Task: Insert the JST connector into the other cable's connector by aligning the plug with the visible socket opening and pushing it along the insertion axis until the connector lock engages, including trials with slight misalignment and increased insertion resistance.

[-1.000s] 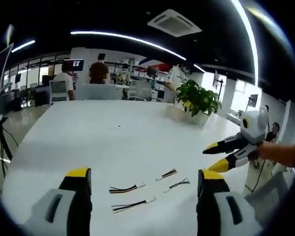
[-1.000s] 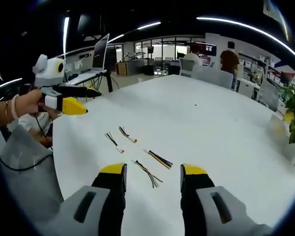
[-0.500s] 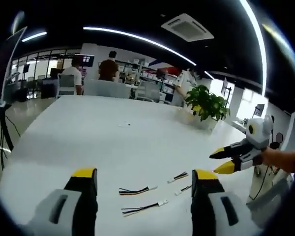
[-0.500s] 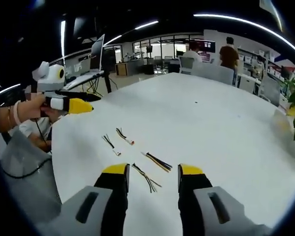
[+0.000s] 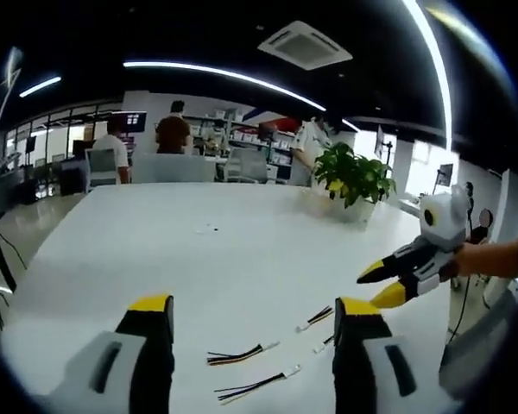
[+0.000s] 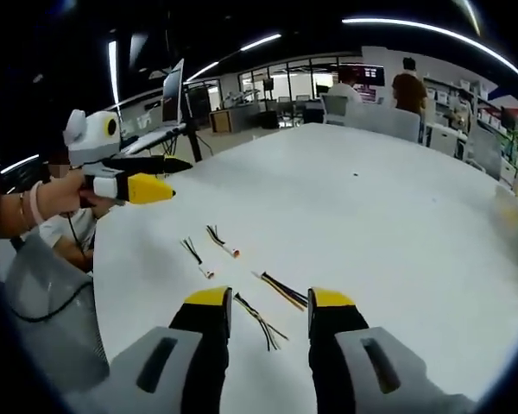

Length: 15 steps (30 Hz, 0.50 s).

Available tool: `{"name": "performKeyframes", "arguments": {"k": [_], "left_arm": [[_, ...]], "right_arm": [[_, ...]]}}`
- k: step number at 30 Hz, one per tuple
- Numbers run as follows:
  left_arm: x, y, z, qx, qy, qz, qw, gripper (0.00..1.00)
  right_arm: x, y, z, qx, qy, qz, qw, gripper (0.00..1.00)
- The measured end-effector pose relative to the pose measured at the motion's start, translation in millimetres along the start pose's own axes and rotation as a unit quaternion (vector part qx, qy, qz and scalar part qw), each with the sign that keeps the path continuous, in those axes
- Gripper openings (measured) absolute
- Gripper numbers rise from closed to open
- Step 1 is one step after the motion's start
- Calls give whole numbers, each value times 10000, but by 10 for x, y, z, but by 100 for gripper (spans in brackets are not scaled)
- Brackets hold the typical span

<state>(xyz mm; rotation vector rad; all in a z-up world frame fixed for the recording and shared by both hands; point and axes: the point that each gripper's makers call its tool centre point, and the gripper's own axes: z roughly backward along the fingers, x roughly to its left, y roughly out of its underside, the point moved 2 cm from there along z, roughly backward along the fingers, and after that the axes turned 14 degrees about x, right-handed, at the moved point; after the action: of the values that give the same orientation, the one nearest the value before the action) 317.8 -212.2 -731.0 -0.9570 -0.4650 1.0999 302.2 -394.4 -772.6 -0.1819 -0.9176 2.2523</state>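
Cables, four short ones, lie loose on the white table (image 5: 198,259), none of them picked up. In the left gripper view two sit right ahead between the jaws: one (image 5: 242,353) with dark and yellow wires, its white connector end pointing right, and a second (image 5: 257,385) just below it, running about the same way. Two more are off to the right, one (image 5: 315,317) angled up to the right and another (image 5: 325,344) partly hidden behind the right jaw. From the right gripper view the same bunch looks like two close pairs: a small pair (image 6: 194,255) and (image 6: 224,241) further out to the left, and a longer pair (image 6: 284,291) and (image 6: 261,321) near the jaw tips, all lying roughly diagonal. Left gripper (image 5: 252,310) has its jaws wide apart and holds nothing, same deal with the right gripper (image 6: 269,302). Each one hangs above the table and pops into the other's view, held in a hand (image 6: 56,194). Nothing sits between the grippers and the cables. Further back there's a potted plant (image 5: 352,177) at the table's far edge, chairs, and a couple of people (image 5: 173,132) standing in the office.
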Motion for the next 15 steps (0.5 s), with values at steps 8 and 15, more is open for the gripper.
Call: {"name": "performKeyframes", "arguments": {"k": [8,15], "left_arm": [[-52,133,-147,295,139,-571,9978,63],[-172,152,-201,280,276,-954,9947,59]], "right_arm": [[-42,-25,-97,48,-25,152,9999,30],[-45,-36,-162,40,-91,324,9994,27]]}}
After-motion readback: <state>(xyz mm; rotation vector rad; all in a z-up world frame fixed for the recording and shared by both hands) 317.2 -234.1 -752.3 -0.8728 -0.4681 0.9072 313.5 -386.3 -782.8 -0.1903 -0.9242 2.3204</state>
